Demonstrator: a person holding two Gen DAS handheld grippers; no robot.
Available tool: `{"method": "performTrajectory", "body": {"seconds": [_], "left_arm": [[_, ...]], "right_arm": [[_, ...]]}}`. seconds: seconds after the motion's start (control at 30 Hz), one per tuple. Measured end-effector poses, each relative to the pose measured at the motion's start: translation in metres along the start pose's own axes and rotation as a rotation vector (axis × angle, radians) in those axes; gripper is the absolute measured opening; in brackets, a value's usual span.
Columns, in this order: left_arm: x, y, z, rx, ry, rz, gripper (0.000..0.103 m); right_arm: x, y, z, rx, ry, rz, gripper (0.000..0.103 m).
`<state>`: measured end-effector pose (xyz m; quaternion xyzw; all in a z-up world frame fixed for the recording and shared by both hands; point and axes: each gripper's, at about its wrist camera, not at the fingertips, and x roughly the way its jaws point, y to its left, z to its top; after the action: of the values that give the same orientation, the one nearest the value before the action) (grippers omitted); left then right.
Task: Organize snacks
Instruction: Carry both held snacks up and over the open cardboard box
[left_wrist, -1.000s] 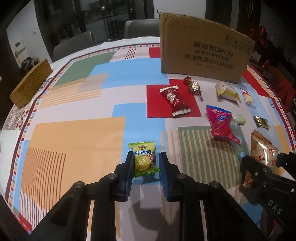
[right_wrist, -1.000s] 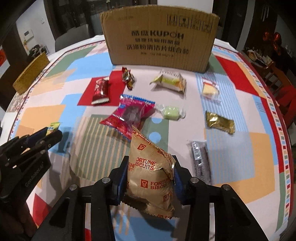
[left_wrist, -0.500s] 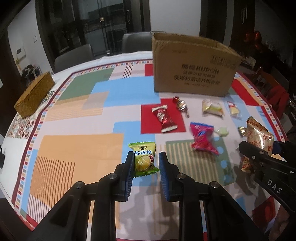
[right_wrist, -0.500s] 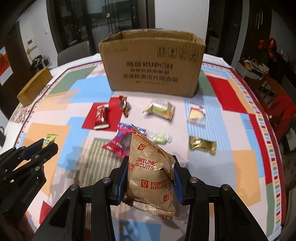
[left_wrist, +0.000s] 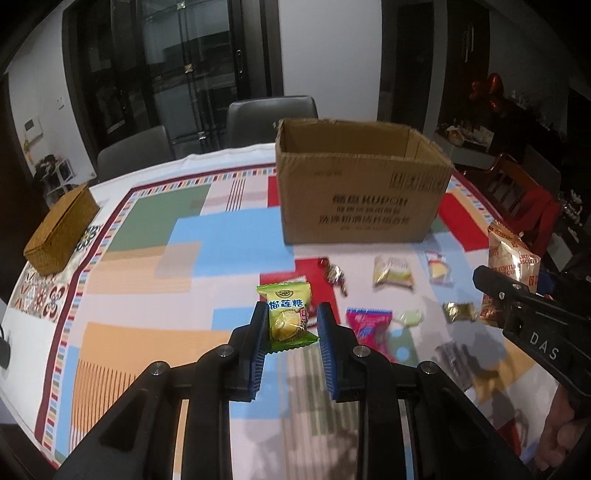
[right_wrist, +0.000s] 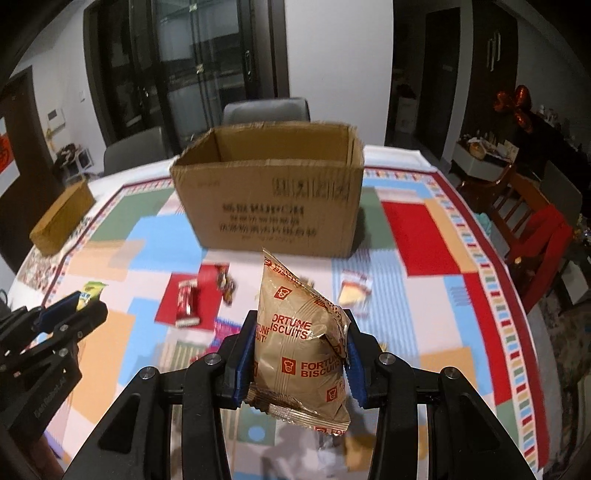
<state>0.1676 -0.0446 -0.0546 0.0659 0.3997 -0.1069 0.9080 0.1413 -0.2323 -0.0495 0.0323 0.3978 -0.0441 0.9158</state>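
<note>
Left gripper (left_wrist: 291, 326) angles down over the table, pinching a green durian candy (left_wrist: 287, 318) clear of the cloth. At three o'clock, the right gripper (right_wrist: 301, 349) tilts likewise, clamped on a tan biscuit bag (right_wrist: 301, 341). At twelve o'clock the cardboard box (left_wrist: 364, 195) stands open, nothing visible inside. Loose snacks (left_wrist: 391, 271) lie before it on the patchwork tablecloth (left_wrist: 147, 240); wicker box (left_wrist: 61, 229) at ten, grey chairs (left_wrist: 271, 114) beyond.

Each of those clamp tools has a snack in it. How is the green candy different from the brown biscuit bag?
The green candy is a small, flat packet showing a yellow fruit; the biscuit bag is much bigger, puffy, tan with red print. The candy barely fills the left gripper, while the bag bulges above and below the right gripper. Both are sealed, pinched between blue fingers and held in the air short of the open cardboard box.
</note>
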Motion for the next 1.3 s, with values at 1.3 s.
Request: {"method": "performTrajectory", "body": {"seconds": [1.3], "left_arm": [[0.039, -0.015, 0.178, 0.064, -0.185, -0.025, 0.027]], "right_arm": [[0.016, -0.014, 0.153, -0.014, -0.200, -0.024, 0.043]]}}
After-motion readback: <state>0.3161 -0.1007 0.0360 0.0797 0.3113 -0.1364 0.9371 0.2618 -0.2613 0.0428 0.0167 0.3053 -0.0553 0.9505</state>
